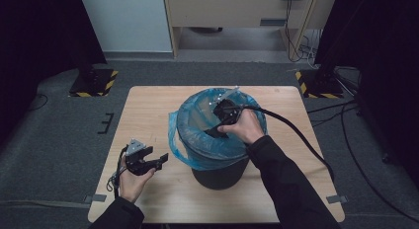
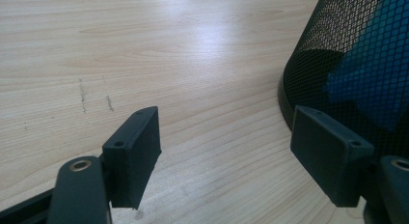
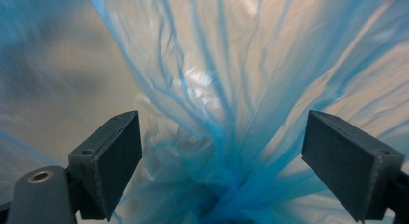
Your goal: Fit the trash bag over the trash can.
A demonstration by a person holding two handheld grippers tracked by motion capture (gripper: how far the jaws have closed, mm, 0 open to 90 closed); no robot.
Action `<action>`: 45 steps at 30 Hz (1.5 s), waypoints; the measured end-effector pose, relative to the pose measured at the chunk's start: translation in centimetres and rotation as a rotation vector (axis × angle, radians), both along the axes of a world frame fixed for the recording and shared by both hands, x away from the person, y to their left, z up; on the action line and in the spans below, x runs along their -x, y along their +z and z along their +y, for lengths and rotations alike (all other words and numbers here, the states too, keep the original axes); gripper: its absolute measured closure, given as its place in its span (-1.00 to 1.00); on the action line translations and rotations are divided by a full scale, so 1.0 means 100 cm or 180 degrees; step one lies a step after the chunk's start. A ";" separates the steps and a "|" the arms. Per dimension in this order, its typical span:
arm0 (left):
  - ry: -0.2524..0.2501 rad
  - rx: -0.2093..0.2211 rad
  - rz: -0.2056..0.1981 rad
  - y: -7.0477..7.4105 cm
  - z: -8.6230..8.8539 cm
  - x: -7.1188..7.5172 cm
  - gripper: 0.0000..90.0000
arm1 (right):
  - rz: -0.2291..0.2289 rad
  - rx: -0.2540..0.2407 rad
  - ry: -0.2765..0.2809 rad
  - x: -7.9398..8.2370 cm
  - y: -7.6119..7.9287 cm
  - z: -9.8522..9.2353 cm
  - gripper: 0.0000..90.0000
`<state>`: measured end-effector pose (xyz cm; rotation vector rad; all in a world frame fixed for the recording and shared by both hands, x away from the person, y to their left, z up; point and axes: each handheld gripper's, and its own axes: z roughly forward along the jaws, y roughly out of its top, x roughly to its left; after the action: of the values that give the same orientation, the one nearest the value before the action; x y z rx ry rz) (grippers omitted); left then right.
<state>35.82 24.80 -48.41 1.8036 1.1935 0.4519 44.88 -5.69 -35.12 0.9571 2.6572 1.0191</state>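
Observation:
A black mesh waste bin [image 1: 220, 174] lined with a blue plastic bag [image 1: 197, 115] stands in the middle of the wooden table [image 1: 148, 105]. My right gripper [image 1: 213, 133] reaches down inside the bin's mouth; in the right gripper view its jaws stand wide apart with the gathered folds of the blue bag [image 3: 226, 137] lying ahead between them, and the pads do not press on the film. My left gripper [image 1: 160, 161] rests low over the table left of the bin, open and empty. In the left gripper view the mesh bin [image 2: 357, 64] is at the right.
The table's front edge is close to the person's forearms. A thick black cable [image 1: 296, 135] trails from the right gripper across the table's right side. Dark stands with yellow-black striped feet [image 1: 94, 83] sit on the floor beyond the table.

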 end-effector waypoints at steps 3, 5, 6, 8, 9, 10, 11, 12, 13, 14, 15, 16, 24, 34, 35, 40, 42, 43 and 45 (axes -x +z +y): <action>0.0007 0.0001 0.0022 -0.001 0.000 -0.001 -0.44 | -0.0183 -0.0180 -0.0055 0.000 0.007 -0.004 -0.69; 0.0003 -0.0013 0.0028 -0.001 0.000 -0.001 -0.44 | -0.0290 -0.0383 -0.0102 0.002 0.013 -0.006 -0.70; 0.0002 -0.0015 0.0031 -0.002 0.000 -0.001 -0.44 | -0.0344 -0.0455 -0.0110 0.002 0.017 -0.008 -0.70; 0.0005 -0.0014 0.0044 -0.002 0.000 -0.001 -0.44 | -0.0458 -0.0589 -0.0106 0.006 0.025 -0.010 -0.70; 0.0006 -0.0017 0.0045 -0.002 0.000 -0.001 -0.44 | -0.0509 -0.0643 -0.0111 0.008 0.028 -0.011 -0.70; 0.0008 -0.0022 0.0051 -0.002 0.000 -0.001 -0.44 | -0.0577 -0.0719 -0.0110 0.009 0.032 -0.013 -0.70; 0.0007 -0.0026 0.0053 -0.002 0.000 -0.001 -0.44 | -0.0635 -0.0841 -0.0117 0.012 0.037 -0.014 -0.69; 0.0005 -0.0039 0.0054 -0.002 0.000 -0.001 -0.45 | -0.0678 -0.0912 -0.0125 0.013 0.041 -0.015 -0.69; 0.0006 -0.0045 0.0055 -0.002 0.000 -0.001 -0.45 | -0.0741 -0.0988 -0.0116 0.015 0.045 -0.015 -0.69; 0.0005 -0.0045 0.0056 -0.002 0.000 -0.001 -0.45 | -0.0779 -0.1083 -0.0131 0.017 0.050 -0.016 -0.70; 0.0007 -0.0046 0.0055 -0.002 0.000 -0.001 -0.45 | -0.0805 -0.1174 -0.0140 0.019 0.054 -0.017 -0.70; 0.0005 -0.0045 0.0050 -0.003 0.000 -0.001 -0.45 | -0.0855 -0.1228 -0.0143 0.020 0.057 -0.018 -0.70; 0.0005 -0.0008 0.0040 -0.002 0.000 -0.001 -0.46 | -0.1270 -0.1808 -0.0279 0.032 0.088 -0.035 -0.70; -0.0019 0.0012 0.0046 -0.002 0.000 -0.001 -0.39 | -0.1854 -0.2162 -0.1051 0.036 0.102 -0.107 -0.71; -0.0024 0.0015 0.0049 -0.002 0.000 -0.001 -0.37 | -0.1890 -0.2187 -0.1180 0.036 0.097 -0.116 -0.70; -0.0068 0.0026 0.0069 -0.002 -0.001 -0.001 -0.27 | -0.1878 -0.2185 -0.1660 0.033 0.055 -0.161 -0.68; -0.0072 0.0002 0.0073 -0.002 -0.001 -0.001 -0.23 | -0.1785 -0.2150 -0.1774 0.031 0.033 -0.175 -0.68; -0.0076 -0.0004 0.0079 -0.002 -0.001 -0.001 -0.20 | -0.1730 -0.2135 -0.1825 0.031 0.022 -0.182 -0.68; -0.0076 -0.0013 0.0085 -0.001 -0.001 -0.001 -0.16 | -0.1619 -0.2032 -0.1893 0.031 -0.001 -0.193 -0.66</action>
<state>35.90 24.73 -48.56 1.8306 1.1889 0.4183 41.81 -24.96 -35.22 1.2593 1.5098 1.6771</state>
